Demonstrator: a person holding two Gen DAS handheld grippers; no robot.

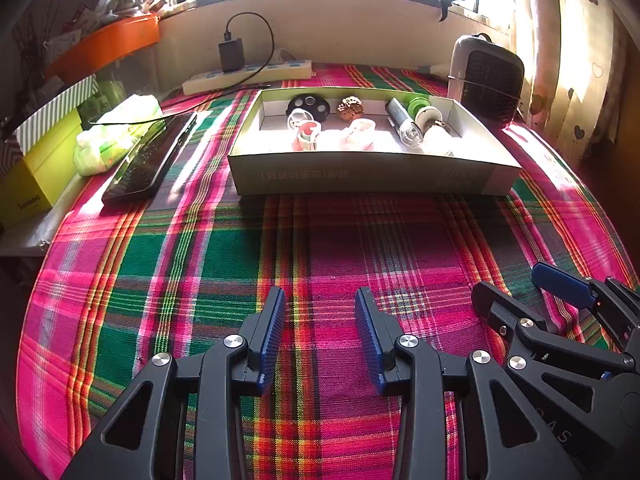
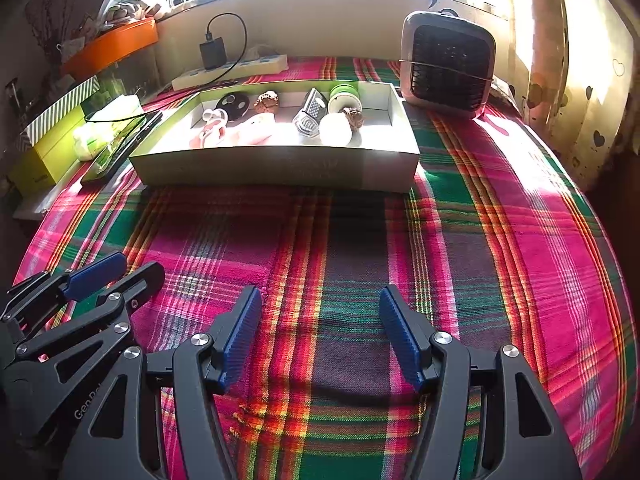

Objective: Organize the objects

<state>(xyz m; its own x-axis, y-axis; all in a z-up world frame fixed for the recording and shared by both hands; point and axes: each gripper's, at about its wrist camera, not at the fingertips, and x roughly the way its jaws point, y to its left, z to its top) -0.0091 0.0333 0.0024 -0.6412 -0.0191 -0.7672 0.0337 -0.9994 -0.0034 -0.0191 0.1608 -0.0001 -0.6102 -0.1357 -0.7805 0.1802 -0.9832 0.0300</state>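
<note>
Tray (image 1: 360,178): shallow cardboard, long axis left to right, on the plaid-covered tabletop (image 1: 320,248), far of both grippers and well apart from them.

Contents, all along the far half of the tray: black disc with holes (image 1: 308,105) at far left; brown studded ball (image 1: 350,109) just right of it; pink and white pieces (image 1: 340,136) near the middle, washed out by sun, not told apart; metal grater (image 2: 310,114), long axis running near to far; green spool (image 2: 343,94) behind it; white ball (image 2: 335,128) at right, touching a small brown piece.

Left gripper (image 1: 320,336): jaws half parted, nothing between them, bare cloth below. Aimed roughly at the tray's left-centre.

Right gripper (image 2: 320,332): jaws spread wide, released, nothing between them. Aimed at the tray's right half.

No loose item on the cloth between jaws and tray; task appears near done or not yet begun, cannot tell which.

Deciding relation: everything graspable lies straight ahead and far, inside the tray walls. Right gripper nearer to grater, spool and white ball; left nearer to disc and studded ball. Any reach likely to need clearing the near wall first, then descending.

Surroundings: heater (image 2: 448,64) far right; power strip (image 1: 248,74) far; dark tablet (image 1: 150,158) and yellow-green box (image 1: 40,168) left.
</note>
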